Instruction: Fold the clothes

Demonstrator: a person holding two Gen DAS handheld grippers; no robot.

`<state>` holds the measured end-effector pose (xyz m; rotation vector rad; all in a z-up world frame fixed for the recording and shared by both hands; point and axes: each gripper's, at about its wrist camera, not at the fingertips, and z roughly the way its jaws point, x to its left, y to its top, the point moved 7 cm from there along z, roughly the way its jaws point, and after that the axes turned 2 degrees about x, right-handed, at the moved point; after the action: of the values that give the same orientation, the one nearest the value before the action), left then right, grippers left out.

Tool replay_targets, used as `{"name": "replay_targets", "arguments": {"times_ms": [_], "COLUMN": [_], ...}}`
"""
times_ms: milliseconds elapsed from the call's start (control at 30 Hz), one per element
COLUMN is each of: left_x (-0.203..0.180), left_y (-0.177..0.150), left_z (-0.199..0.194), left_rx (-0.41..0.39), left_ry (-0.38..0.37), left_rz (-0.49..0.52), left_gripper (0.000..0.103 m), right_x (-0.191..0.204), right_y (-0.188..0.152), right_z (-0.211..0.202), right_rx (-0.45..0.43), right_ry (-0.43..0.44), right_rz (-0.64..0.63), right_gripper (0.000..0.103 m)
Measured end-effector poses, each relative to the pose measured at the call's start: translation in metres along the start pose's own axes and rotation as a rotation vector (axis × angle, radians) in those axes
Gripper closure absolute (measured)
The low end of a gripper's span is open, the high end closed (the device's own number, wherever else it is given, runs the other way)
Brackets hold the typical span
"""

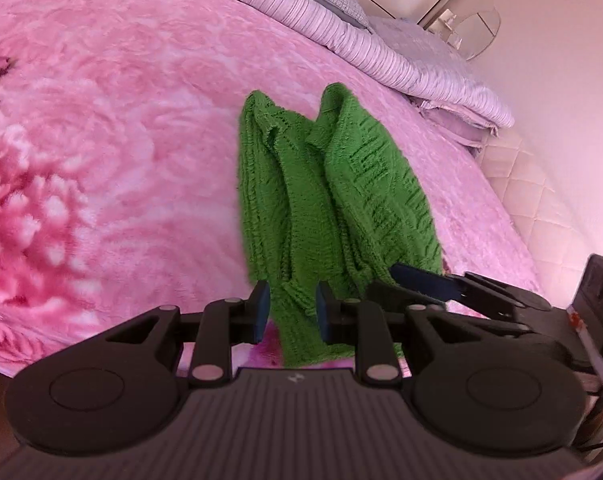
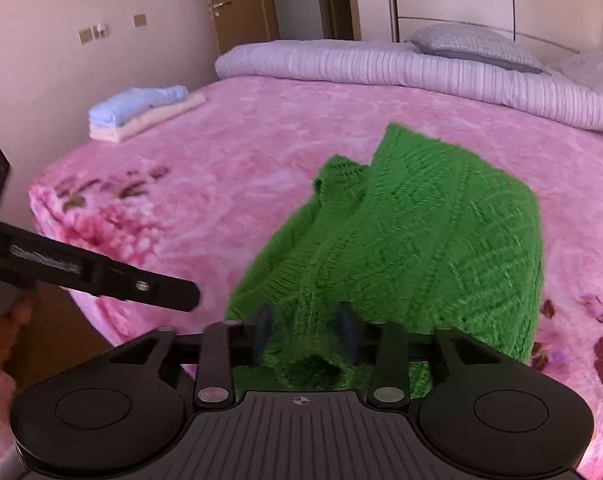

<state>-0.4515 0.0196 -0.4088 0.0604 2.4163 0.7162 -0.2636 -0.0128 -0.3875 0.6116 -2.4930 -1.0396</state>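
Note:
A green knitted sweater (image 1: 333, 200) hangs bunched in long folds above the pink bed. My left gripper (image 1: 291, 306) is shut on its near edge, with green knit pinched between the blue pads. The other gripper's blue-tipped finger (image 1: 421, 278) reaches in from the right and touches the same edge. In the right wrist view the sweater (image 2: 421, 240) spreads wider, its far part resting on the blanket. My right gripper (image 2: 307, 330) is shut on a gathered fold of it. The left gripper's black finger (image 2: 141, 284) juts in from the left.
A pink floral blanket (image 1: 121, 128) covers the bed. A rolled lilac quilt (image 2: 381, 68) and grey pillows (image 2: 477, 46) lie along the far side. Folded blue and cream towels (image 2: 141, 110) sit at the far left corner. Bare mattress edge (image 1: 541, 200) and a wall lie right.

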Motion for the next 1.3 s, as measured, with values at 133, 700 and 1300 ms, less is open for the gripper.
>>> {"name": "replay_targets", "arguments": {"times_ms": [133, 700, 1300], "left_x": [-0.009, -0.048, 0.004], "left_y": [0.006, 0.018, 0.017], "left_z": [0.005, 0.063, 0.025], "left_rx": [0.003, 0.026, -0.027], "left_ry": [-0.064, -0.198, -0.066], "left_rz": [-0.053, -0.158, -0.087], "left_gripper": [0.077, 0.091, 0.081], "right_x": [-0.027, -0.191, -0.13], "right_y": [0.012, -0.042, 0.003], "right_z": [-0.043, -0.032, -0.016], "right_rx": [-0.1, -0.064, -0.011], "right_ry": [-0.018, -0.088, -0.1], "right_rz": [0.103, 0.98, 0.52], "right_gripper": [0.059, 0.069, 0.078]}}
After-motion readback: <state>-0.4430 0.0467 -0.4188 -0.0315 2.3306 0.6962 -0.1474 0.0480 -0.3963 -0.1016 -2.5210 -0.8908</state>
